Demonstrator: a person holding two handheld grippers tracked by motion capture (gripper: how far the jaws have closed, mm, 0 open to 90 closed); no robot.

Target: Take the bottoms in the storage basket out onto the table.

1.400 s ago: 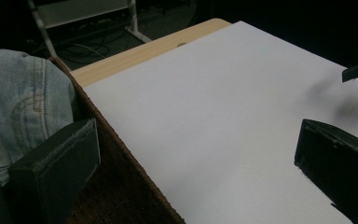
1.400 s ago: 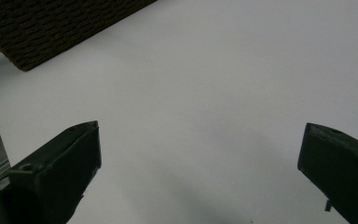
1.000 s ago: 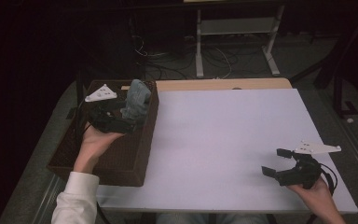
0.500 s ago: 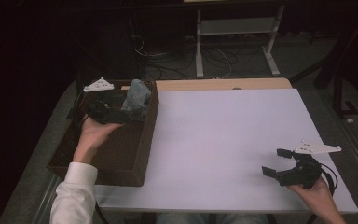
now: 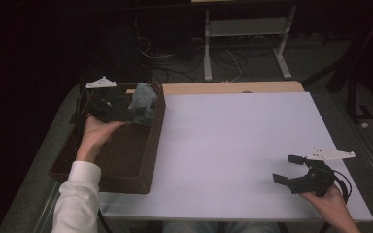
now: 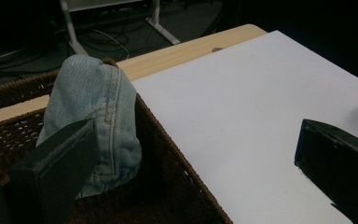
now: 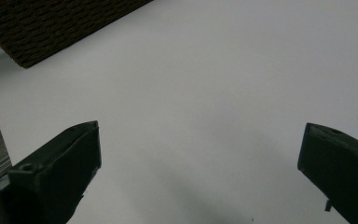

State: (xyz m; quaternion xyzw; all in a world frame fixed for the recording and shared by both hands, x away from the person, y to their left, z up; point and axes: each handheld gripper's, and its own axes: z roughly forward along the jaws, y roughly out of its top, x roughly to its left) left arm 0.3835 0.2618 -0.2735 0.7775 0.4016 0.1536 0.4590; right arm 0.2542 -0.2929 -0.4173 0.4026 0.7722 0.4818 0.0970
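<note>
A folded piece of light blue denim (image 5: 143,101) stands in the far right corner of a dark wicker basket (image 5: 126,174) and leans on its rim. My left gripper (image 5: 135,112) hovers inside the basket right beside the cloth. In the left gripper view the denim (image 6: 93,112) rises just behind the left jaw, the right jaw hangs over the white table top (image 6: 261,107), and the left gripper (image 6: 196,140) is open with nothing pinched. My right gripper (image 5: 284,169) rests low over the table near its front right corner, open and empty (image 7: 200,135).
The basket takes up the left end of the table; its woven wall (image 7: 51,28) also shows in the right gripper view. A wooden strip (image 5: 233,88) runs along the far edge. Behind it, a metal stand (image 5: 245,39) and cables lie on the dark floor.
My left hand and gripper have shifted slightly toward the far end of the basket. The denim stays in its corner. The right gripper has not moved.
</note>
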